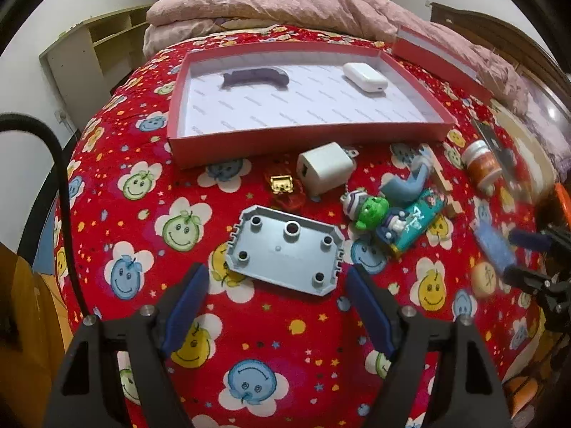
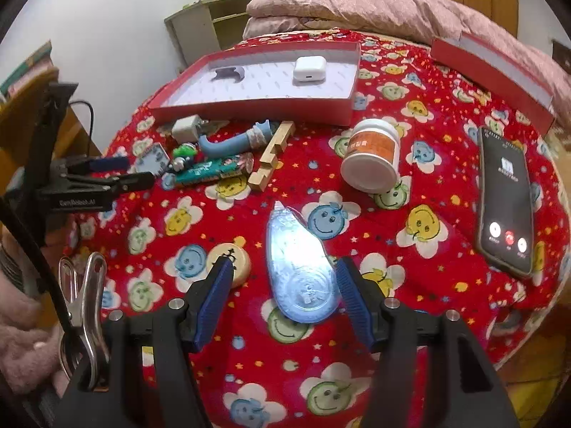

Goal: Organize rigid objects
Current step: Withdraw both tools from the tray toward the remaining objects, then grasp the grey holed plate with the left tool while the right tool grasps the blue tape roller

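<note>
A red box (image 1: pixel 307 135) (image 2: pixel 249 108) with a white floor lies on the red bedspread; it holds a dark curved piece (image 1: pixel 255 77) and a white earbud case (image 1: pixel 364 76) (image 2: pixel 309 69). My left gripper (image 1: pixel 276 278) is open, its blue pads either side of the near edge of a grey plastic plate (image 1: pixel 285 249). My right gripper (image 2: pixel 283 271) is open around a clear blue correction-tape dispenser (image 2: pixel 299 267), apart from it. The left gripper also shows in the right wrist view (image 2: pixel 123 171), and the right in the left wrist view (image 1: pixel 521 253).
Loose on the bedspread: a white charger cube (image 1: pixel 325 171), a gold clip (image 1: pixel 282 183), a green keychain figure (image 1: pixel 369 210), a teal tube (image 2: pixel 214 171), a wooden piece (image 2: pixel 273 155), a white jar (image 2: pixel 373 155), a phone (image 2: pixel 505 199), a round token (image 2: pixel 232 260). The box lid (image 2: pixel 492 78) lies at back right.
</note>
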Available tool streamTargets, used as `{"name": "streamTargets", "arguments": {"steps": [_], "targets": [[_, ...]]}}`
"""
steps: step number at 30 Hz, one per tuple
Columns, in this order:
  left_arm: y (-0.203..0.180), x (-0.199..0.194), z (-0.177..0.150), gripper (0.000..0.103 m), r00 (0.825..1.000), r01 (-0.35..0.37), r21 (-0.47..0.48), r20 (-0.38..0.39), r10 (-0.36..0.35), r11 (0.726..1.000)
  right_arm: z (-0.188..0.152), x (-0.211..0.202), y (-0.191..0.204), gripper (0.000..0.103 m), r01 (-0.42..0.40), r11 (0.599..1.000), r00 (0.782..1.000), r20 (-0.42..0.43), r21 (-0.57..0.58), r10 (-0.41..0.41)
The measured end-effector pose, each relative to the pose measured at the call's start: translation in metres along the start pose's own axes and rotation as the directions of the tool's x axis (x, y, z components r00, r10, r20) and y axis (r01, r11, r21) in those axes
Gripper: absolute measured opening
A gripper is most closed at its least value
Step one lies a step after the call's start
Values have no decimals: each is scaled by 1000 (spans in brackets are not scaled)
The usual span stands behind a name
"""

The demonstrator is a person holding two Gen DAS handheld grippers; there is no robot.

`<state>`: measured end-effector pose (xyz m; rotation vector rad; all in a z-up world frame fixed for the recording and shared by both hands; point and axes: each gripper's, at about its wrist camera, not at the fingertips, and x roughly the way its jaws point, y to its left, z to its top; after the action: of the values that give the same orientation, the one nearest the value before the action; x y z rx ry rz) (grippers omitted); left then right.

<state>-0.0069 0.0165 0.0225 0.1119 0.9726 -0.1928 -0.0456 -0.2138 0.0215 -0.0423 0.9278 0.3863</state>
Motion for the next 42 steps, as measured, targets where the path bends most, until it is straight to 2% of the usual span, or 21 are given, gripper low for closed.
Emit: {"name": "streamTargets", "arguments": {"steps": [5,11,24,28,30,31,33,36,42], "targets": [[-1,9,2,83,1000,-26,8,-5,26,1000,-6,6,-5,62,-1,1000,1000,-29,16,2],[2,14,7,89,999,-28,-3,19,28,1000,-9,8,-6,62,6,1000,1000,-29,10,-6],[1,13,1,91,996,-55,-42,64,58,998,-3,17,3,62,67,998,996,52,-11,-66],[0,13,1,91,996,-53,-44,74,56,998,-6,18,8,56,107,993,992,77,-44,-103],[0,13,1,89,996,-51,-40,76,54,998,-7,17,7,49,123,992,989,87,-43,-119],[-1,12,1,83,996,-46,-38,76,48,998,-7,17,5,44,126,991,988,92,-35,-122],[-5,8,0,74,996,-35,-23,77,37,999,-8,16,1,42,119,993,988,99,-16,-116],[-11,6,-2,74,995,-51,8,88,50,999,-6,16,1,42,120,993,987,107,-5,-119],[-6,3,-3,74,995,-33,-12,89,34,999,-5,17,2,42,122,992,986,109,5,-122]]}}
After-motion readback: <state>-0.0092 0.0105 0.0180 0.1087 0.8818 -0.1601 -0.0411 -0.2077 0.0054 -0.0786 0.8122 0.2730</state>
